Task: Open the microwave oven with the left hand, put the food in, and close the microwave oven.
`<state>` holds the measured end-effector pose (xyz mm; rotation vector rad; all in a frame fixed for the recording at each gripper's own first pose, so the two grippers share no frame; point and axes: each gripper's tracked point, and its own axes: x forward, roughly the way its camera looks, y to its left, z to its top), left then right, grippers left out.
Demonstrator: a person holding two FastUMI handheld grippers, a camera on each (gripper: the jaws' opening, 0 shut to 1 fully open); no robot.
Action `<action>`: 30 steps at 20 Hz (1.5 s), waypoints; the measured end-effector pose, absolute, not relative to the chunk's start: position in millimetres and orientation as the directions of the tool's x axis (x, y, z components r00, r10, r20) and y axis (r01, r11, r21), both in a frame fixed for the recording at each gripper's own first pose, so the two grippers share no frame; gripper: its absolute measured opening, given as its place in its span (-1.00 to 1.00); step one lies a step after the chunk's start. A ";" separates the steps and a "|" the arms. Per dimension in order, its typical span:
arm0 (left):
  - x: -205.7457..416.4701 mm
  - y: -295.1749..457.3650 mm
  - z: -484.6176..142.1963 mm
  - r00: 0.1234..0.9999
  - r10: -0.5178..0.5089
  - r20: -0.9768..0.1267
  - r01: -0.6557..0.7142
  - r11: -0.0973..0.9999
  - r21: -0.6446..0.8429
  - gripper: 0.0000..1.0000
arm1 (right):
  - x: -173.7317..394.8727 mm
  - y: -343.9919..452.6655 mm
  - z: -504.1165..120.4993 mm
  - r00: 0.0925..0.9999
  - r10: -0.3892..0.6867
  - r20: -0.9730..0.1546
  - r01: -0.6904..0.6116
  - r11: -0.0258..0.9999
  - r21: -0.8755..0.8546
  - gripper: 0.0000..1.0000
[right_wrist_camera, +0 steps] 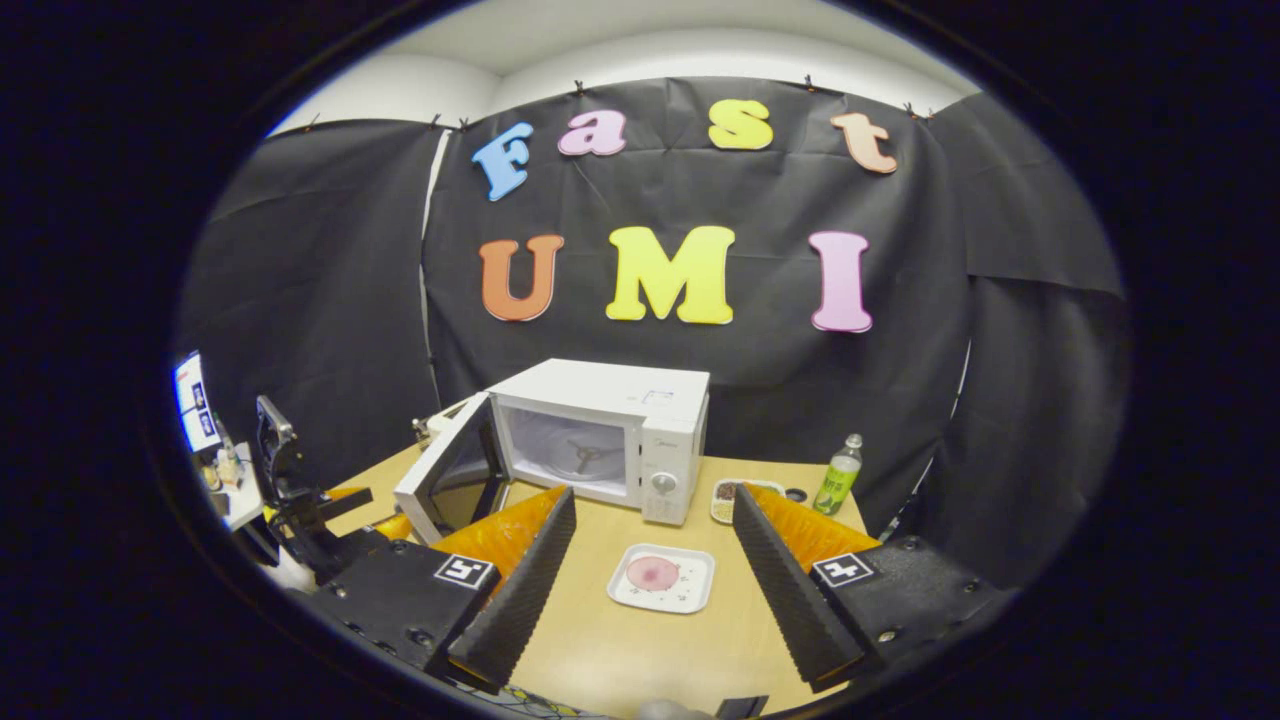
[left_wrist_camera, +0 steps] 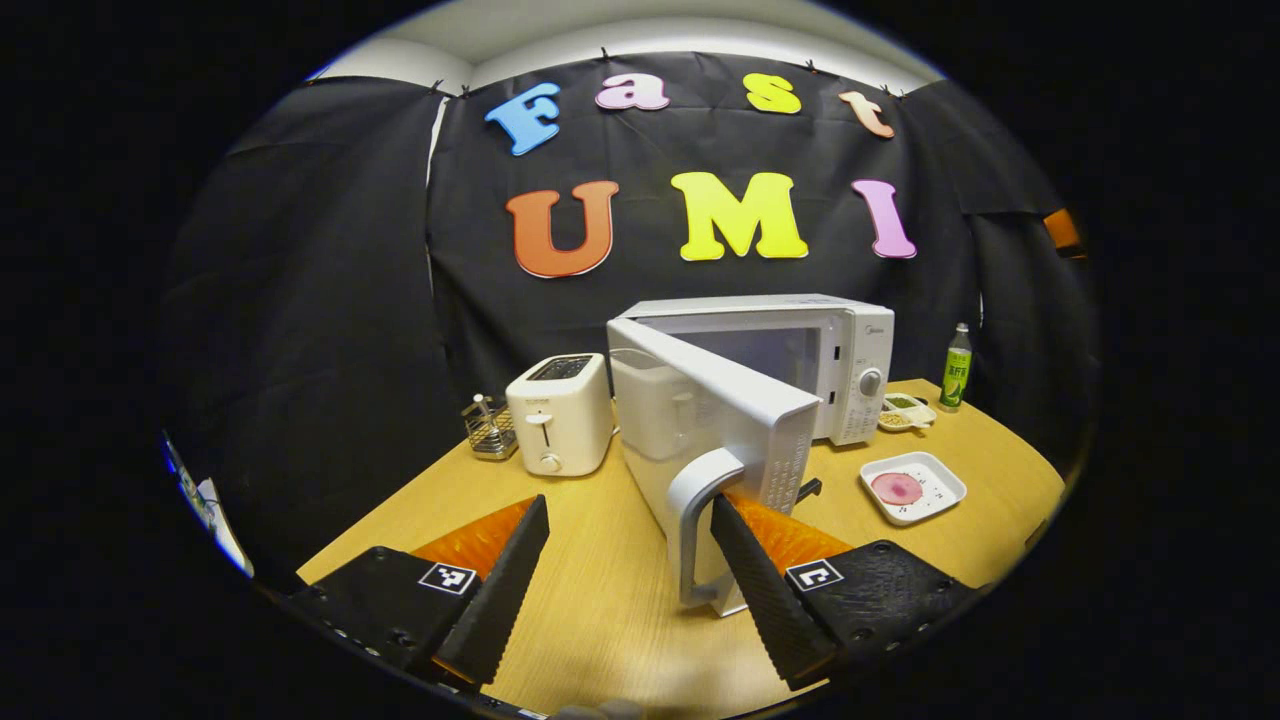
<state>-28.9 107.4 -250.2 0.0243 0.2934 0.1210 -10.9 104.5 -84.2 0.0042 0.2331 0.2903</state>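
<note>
Wooden tabletop (right_wrist_camera: 640, 650) enclosed by black cloth wall. Microwave (right_wrist_camera: 600, 435) set at far side, door (left_wrist_camera: 715, 430) swung open. Food plate (right_wrist_camera: 662, 578) laid near, front of microwave. Left claw (left_wrist_camera: 630, 515) spread wide, door handle (left_wrist_camera: 695, 525) seen between fingers, ungripped. Right claw (right_wrist_camera: 652, 505) held wide, empty

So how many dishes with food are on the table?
2: a square white plate with a pink slice in front of the open microwave, and a small tray beside it near the green bottle. Others may be hidden.

Glossy plastic microwave (left_wrist_camera: 850, 350), matt wood-grain table (left_wrist_camera: 600, 600), wire rack (left_wrist_camera: 490, 430).
</note>
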 end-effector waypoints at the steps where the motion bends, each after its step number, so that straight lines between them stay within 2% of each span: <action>1: -32.7 116.3 -252.0 0.947 0.136 -0.292 -0.129 0.991 0.043 0.93 | -11.1 107.3 -86.3 0.930 0.288 -0.229 -0.287 0.957 0.038 1.00; 7: -54.2 181.8 -255.4 0.909 0.275 -0.314 -0.270 0.961 0.060 0.93 | -3.5 116.4 -102.3 0.918 0.304 -0.255 -0.305 0.952 0.039 1.00; 11: -74.7 208.6 -248.4 0.890 0.333 -0.311 -0.328 0.942 0.071 0.93 | 12.8 118.1 -123.6 0.905 0.316 -0.286 -0.315 0.948 0.049 1.00; 13: -88.1 211.4 -243.9 0.887 0.344 -0.309 -0.334 0.939 0.087 0.93 | 26.0 115.1 -141.2 0.893 0.320 -0.317 -0.314 0.947 0.071 1.00; 14: -92.3 208.6 -239.2 0.889 0.342 -0.304 -0.332 0.939 0.086 0.93 | 33.7 111.8 -151.8 0.886 0.317 -0.338 -0.308 0.948 0.082 0.84; 15: -94.0 203.3 -232.9 0.893 0.335 -0.302 -0.327 0.942 0.077 0.93 | 41.5 108.0 -162.8 0.881 0.312 -0.355 -0.300 0.950 0.090 1.00; 16: -95.6 195.8 -225.9 0.898 0.325 -0.297 -0.319 0.945 0.069 0.94 | 49.7 102.9 -174.5 0.876 0.303 -0.376 -0.291 0.953 0.089 1.00; 17: -96.2 187.1 -218.2 0.904 0.315 -0.290 -0.309 0.949 0.067 0.94 | 57.8 96.6 -188.5 0.869 0.288 -0.403 -0.278 0.957 0.084 0.83; 18: -94.7 177.8 -209.3 0.910 0.306 -0.279 -0.300 0.952 0.065 0.94 | 66.9 91.0 -201.6 0.862 0.281 -0.421 -0.270 0.959 0.086 0.83; 19: -92.8 167.8 -197.4 0.921 0.291 -0.261 -0.285 0.957 0.060 0.94 | 75.9 84.0 -216.2 0.855 0.267 -0.444 -0.257 0.963 0.083 1.00; 20: -90.3 155.6 -185.4 0.931 0.270 -0.244 -0.265 0.963 0.052 0.93 | 85.2 76.1 -231.5 0.847 0.250 -0.470 -0.243 0.967 0.076 0.99; 26: -66.3 82.1 -122.1 0.967 0.192 -0.166 -0.188 0.981 0.040 0.92 | 124.3 60.0 -325.7 0.729 0.286 -0.622 -0.219 0.958 0.183 0.72; 27: -62.8 71.2 -112.4 0.971 0.183 -0.156 -0.180 0.983 0.035 0.93 | 129.8 59.6 -340.3 0.703 0.300 -0.645 -0.216 0.954 0.209 0.48; 28: -58.7 59.7 -103.1 0.974 0.176 -0.144 -0.173 0.984 0.027 0.92 | 137.3 60.5 -353.6 0.675 0.309 -0.670 -0.212 0.951 0.225 0.39; 29: -54.6 49.4 -95.0 0.976 0.169 -0.136 -0.168 0.986 0.020 0.92 | 141.0 61.1 -367.1 0.646 0.325 -0.691 -0.216 0.946 0.242 0.21; 30: -50.0 40.7 -89.7 0.976 0.173 -0.133 -0.171 0.985 0.021 0.92 | 146.2 64.8 -377.8 0.615 0.345 -0.709 -0.221 0.939 0.265 0.15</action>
